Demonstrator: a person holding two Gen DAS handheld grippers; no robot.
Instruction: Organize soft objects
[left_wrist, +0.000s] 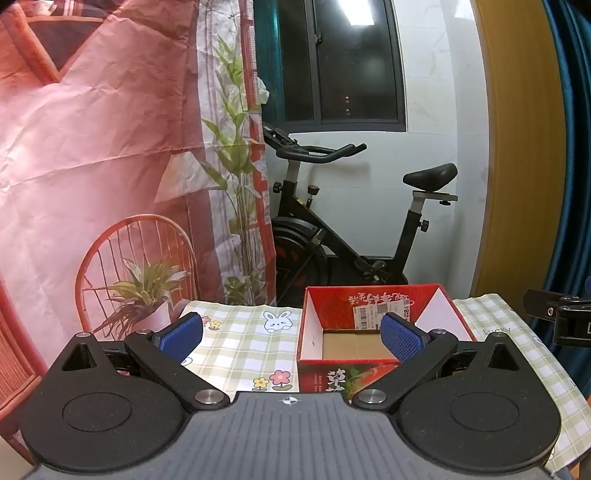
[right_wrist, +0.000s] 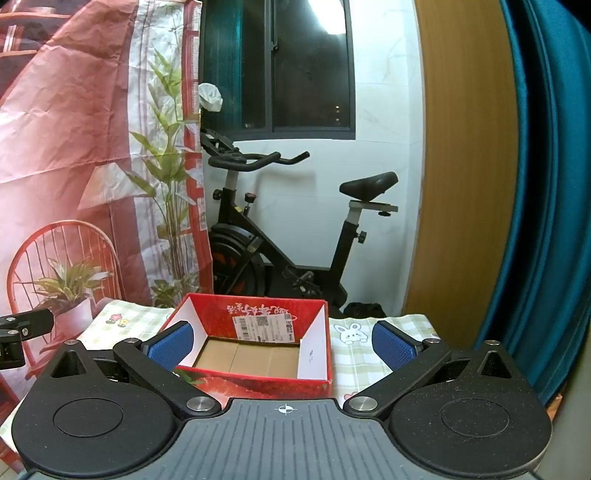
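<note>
Soft objects: none visible in either wrist view, so their place cannot be told from here; they may lie below or behind the cameras. Only the receiving container shows

Red box (right_wrist: 255, 384): open-topped cardboard, brown floor bare, nothing inside, shipping label (right_wrist: 266, 326) stuck on the inner far wall. It sits on the checked tablecloth (right_wrist: 354, 360), toward the middle of the table. Judged light and fairly stiff, but thin-walled; likely to slide on the cloth if nudged, so a drop from above seems safer than a push in

Handling estimate for soft items: light, compressible, not fragile. Best taken at the thickest part with a deep pinch, since a shallow one could slip off loose fabric

Left gripper (left_wrist: 291, 338): jaws spread wide, nothing between the blue pads (left_wrist: 183, 334), aimed a little downward, box ahead and to its right

Right gripper (right_wrist: 284, 345): jaws spread wide too, holding nothing, box framed between its fingers but well ahead of them

Behind the table: exercise bike (right_wrist: 280, 236), printed backdrop (right_wrist: 74, 147), dark window (right_wrist: 295, 66)
</note>
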